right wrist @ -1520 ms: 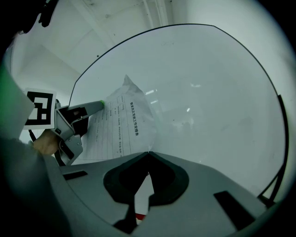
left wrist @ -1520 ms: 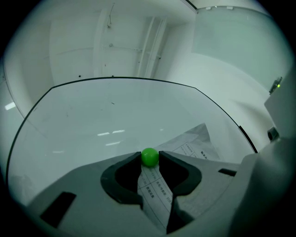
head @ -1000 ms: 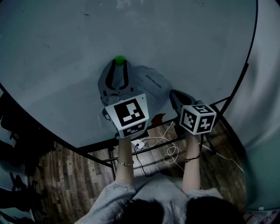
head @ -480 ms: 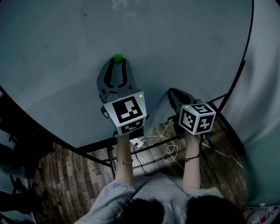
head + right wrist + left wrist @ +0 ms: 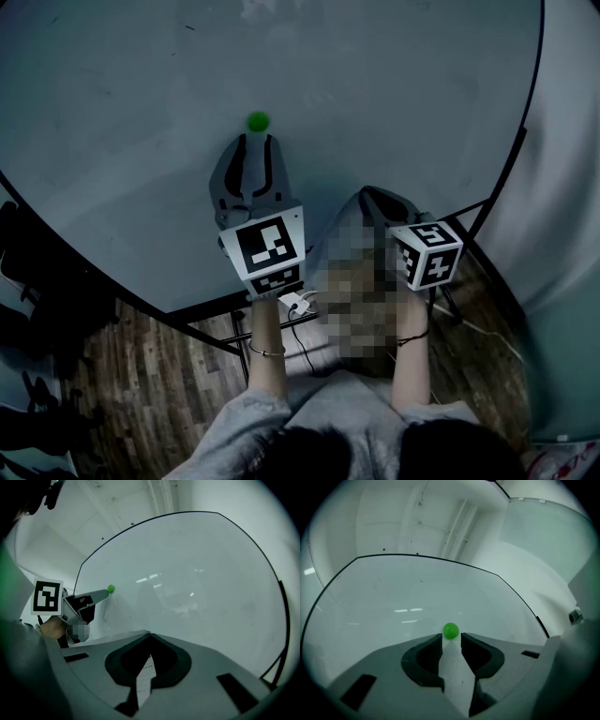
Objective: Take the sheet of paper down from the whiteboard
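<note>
The whiteboard (image 5: 141, 112) was smooth, glossy and pale inside a thin dark frame. A green magnet (image 5: 450, 630), small, round and shiny, sat on it.

Your left hand-held gripper (image 5: 451, 639) held its matte grey jaws apart with the tips just below the magnet. Only bare board showed in the gap, and nothing was gripped.

Your right hand-held gripper (image 5: 150, 634) had its jaws together, pinching the sheet of paper (image 5: 144, 677). The sheet was thin and white, its print too small to read, and it ran from the closed tips back under the gripper. You could not tell whether any part touched the board.

Each gripper bore a cube (image 5: 427, 253) with black-and-white square markers. A wood-plank floor (image 5: 159, 347) lay below.
</note>
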Available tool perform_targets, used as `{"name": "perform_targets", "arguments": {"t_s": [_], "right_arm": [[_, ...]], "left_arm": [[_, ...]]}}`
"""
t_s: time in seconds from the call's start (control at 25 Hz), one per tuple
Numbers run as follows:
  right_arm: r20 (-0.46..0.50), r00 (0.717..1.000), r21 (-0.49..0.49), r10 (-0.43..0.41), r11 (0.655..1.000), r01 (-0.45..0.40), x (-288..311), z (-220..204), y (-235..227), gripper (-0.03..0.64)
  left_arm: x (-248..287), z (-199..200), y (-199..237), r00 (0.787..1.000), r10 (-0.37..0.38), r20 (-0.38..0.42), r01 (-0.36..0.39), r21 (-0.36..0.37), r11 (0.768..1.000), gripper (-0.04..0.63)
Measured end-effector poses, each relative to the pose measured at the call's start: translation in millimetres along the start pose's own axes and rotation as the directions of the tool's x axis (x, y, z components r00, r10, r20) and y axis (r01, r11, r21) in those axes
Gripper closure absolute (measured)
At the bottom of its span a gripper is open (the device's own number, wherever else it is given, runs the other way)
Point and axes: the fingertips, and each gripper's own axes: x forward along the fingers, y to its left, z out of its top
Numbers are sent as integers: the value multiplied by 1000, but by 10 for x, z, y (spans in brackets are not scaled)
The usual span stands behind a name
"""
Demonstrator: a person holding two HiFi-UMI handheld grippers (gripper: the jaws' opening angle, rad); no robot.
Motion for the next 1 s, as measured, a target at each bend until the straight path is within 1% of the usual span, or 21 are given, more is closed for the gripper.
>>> {"name": "perform_targets", "arguments": {"t_s": [0.16,0.32,0.48,0.56,0.76,1.0], "right_arm": [[5,1000,-18,8,1000,-8,-19,-3,51,617],[14,1000,-34,16,999,-15,-57,0,106,617],[7,1000,-44,29,999,-28,-61,-49,155,617],[4,999,-49,38,998,-38,-61,-68,186,617],[-8,998,-48,57,997,-57,-64,-138,206,617],[-24,997,-47,75,996,-76,-64,-215,288,617]], "left_arm": [[-132,-183,23,998,14,-61,-13,17,1000,469],[-262,-395,-20,994,-16,-105,9,-61,998,469],[-366,-585,-49,986,-40,-165,23,-106,994,477],[-409,-651,-58,982,-50,-181,27,-126,992,480],[-499,-822,-121,972,-67,-223,30,-165,986,509],[-624,-993,-122,959,-83,-271,31,-193,981,538]]}}
